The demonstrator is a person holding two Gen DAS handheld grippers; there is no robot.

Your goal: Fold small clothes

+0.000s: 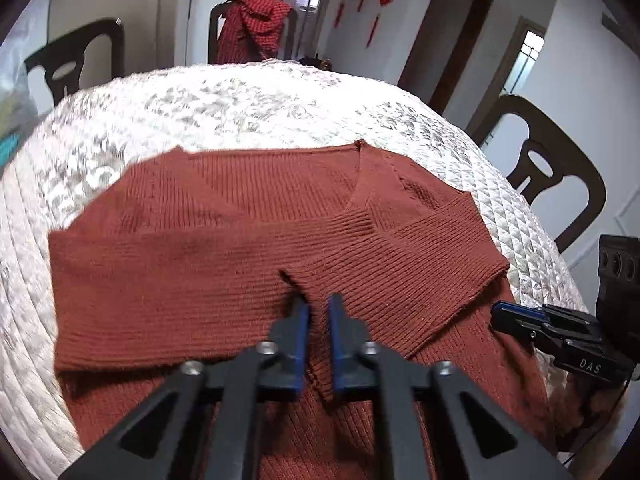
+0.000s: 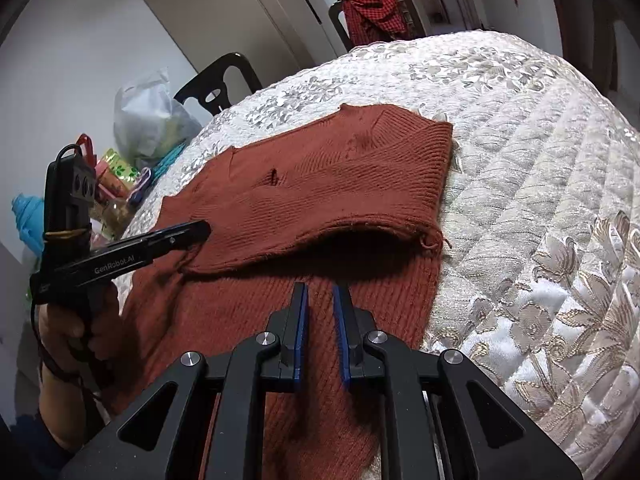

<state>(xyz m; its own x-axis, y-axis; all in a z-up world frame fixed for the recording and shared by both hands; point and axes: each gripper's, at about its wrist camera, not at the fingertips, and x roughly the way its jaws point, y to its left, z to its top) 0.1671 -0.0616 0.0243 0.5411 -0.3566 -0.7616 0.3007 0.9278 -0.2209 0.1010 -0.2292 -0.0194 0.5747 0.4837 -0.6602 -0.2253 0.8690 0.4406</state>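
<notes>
Across the middle of both views lies the rust-red ribbed sweater, spread flat on my table under its pale quilted cloth. Both sleeves are folded in across the body, one cuff ending near the V of the neck. In the right wrist view the sweater's right-hand edge runs straight, with a broad stretch of bare quilting to the right of it and more beyond the neckline toward the top of the frame. Dark chairs ring the table; one at the top carries a red checked cloth, and a plastic bag with clutter crowds the upper left of the right wrist view.

My left gripper points steeply down, its blue pads drawn nearly together on a raised edge of sweater knit that stands between them. In the right wrist view I see it from the side at the left, my hand wrapped around its handle.

My right gripper tilts down over the sweater's lower body, jaws narrowly apart with only flat knit seen through the gap, holding nothing.
</notes>
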